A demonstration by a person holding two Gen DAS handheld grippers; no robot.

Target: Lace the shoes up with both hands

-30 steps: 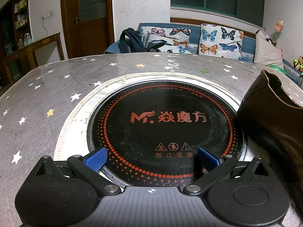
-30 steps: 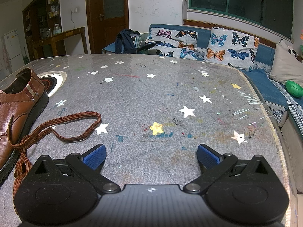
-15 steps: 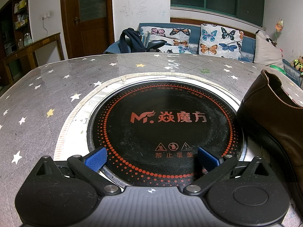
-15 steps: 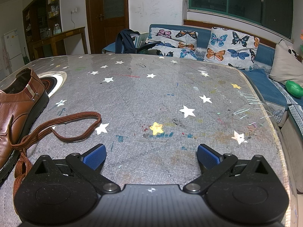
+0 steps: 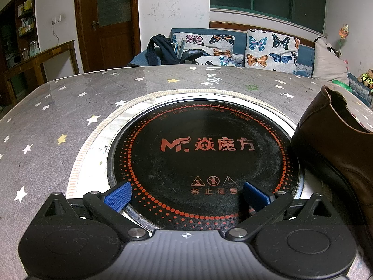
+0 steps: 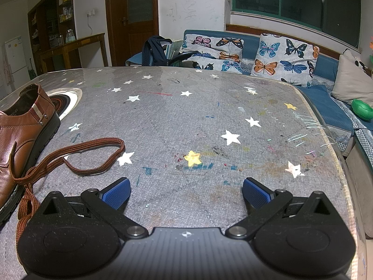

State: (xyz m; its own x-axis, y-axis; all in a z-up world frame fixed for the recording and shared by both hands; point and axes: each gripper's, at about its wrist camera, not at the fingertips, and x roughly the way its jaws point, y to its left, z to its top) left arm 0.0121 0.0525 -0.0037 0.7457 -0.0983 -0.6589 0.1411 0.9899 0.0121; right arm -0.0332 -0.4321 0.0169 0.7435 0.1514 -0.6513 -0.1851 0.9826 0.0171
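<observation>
A brown leather shoe (image 6: 21,137) with a dark sole stands at the left edge of the right wrist view, heel away from me. Its brown lace (image 6: 77,156) trails loose over the grey star-patterned table (image 6: 209,116), looping toward my right gripper (image 6: 186,193), which is open and empty to the lace's right. In the left wrist view the shoe's heel (image 5: 335,140) fills the right edge. My left gripper (image 5: 186,196) is open over the black induction hob (image 5: 205,154), left of the shoe, holding nothing.
The round hob is sunk into the table with a pale rope ring (image 5: 98,130) around it. Beyond the table's far edge are a blue sofa with butterfly cushions (image 6: 279,58), a dark backpack (image 6: 156,51) and a wooden door (image 5: 109,23). The table edge (image 6: 335,154) runs close on the right.
</observation>
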